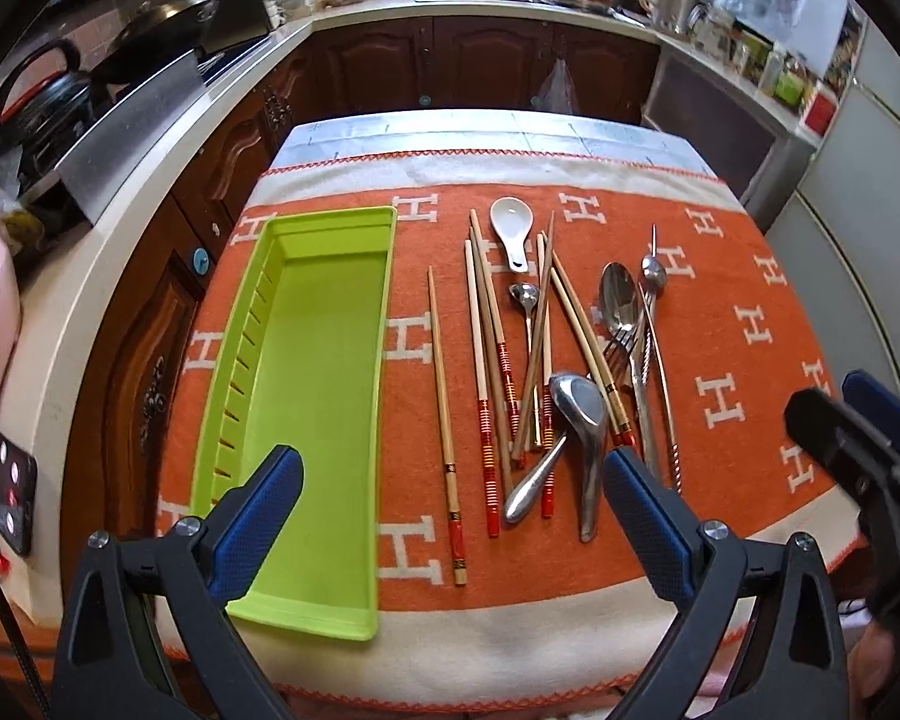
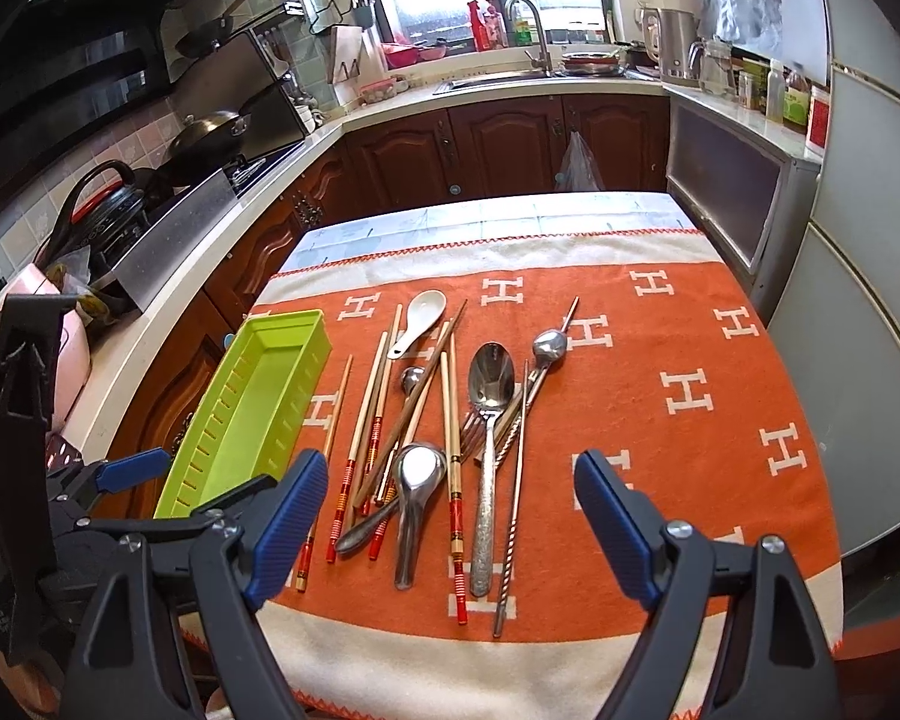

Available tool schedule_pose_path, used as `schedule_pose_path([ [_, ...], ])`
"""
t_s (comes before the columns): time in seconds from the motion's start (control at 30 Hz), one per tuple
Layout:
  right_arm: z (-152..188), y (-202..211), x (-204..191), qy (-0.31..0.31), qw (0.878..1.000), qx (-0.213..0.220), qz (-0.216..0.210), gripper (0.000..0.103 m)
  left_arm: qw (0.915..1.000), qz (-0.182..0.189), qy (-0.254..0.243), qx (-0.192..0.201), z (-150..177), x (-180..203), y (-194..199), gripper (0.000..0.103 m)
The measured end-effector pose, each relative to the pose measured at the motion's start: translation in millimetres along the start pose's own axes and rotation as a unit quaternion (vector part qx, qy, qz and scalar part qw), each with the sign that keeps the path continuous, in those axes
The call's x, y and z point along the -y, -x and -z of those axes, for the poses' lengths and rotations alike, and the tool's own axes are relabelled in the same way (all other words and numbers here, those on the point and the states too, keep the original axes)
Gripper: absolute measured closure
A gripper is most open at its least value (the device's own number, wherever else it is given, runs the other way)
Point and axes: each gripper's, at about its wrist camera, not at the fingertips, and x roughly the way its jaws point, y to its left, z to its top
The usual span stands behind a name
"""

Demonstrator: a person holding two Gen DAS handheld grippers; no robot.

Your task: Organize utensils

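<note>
Left wrist view: green tray point(image 1: 324, 360) lies lengthwise, away from camera; left claw point(image 1: 453, 489), right claw point(image 2: 444, 519) both apart.

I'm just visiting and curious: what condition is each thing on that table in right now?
Tray: empty, flat on the cloth.
Chopsticks: loose, crossed in a pile.
White spoon: bowl up, beside the pile.
Metal spoons: heaped with the fork.
Left gripper: open, empty.
Right gripper: open, empty.

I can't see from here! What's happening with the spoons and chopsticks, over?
Both hand-held grippers open, left, right, holding nothing. Utensils piled on cloth; green tray empty. Nothing blocking.
</note>
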Motion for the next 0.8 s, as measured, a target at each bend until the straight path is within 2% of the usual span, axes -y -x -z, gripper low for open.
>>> schedule_pose_path([
  [0.3,-14,-16,29,-0.020,1.000,-0.016,0.016,0.034,0.9982,0.060,-0.003,0.002,-18,-12,-13,0.004],
  [0.37,-17,-21,32,-0.021,0.999,-0.020,0.018,0.037,0.9978,0.066,-0.002,0.003,-22,-13,-16,0.011],
  [0.47,-22,-27,39,-0.025,0.999,-0.024,0.020,0.037,0.9970,0.077,-0.001,-0.012,-30,-15,-30,0.029],
  [0.53,-24,-32,44,-0.028,0.999,-0.026,0.020,0.040,0.9959,0.085,0.001,-0.031,-32,-16,-42,0.051],
  [0.57,-25,-35,46,-0.030,0.999,-0.028,0.018,0.042,0.9949,0.091,0.001,-0.043,-32,-15,-49,0.055],
  [0.63,-26,-42,52,-0.035,0.999,-0.035,0.015,0.046,0.9938,0.094,-0.002,-0.059,-30,-11,-61,0.070],
  [0.73,-24,-57,62,-0.043,0.998,-0.053,0.005,0.053,0.9927,0.088,-0.010,-0.082,-26,-4,-80,0.080],
  [0.8,-21,-70,68,-0.049,0.996,-0.072,-0.004,0.060,0.9910,0.091,-0.007,-0.097,-24,-1,-93,0.080],
])
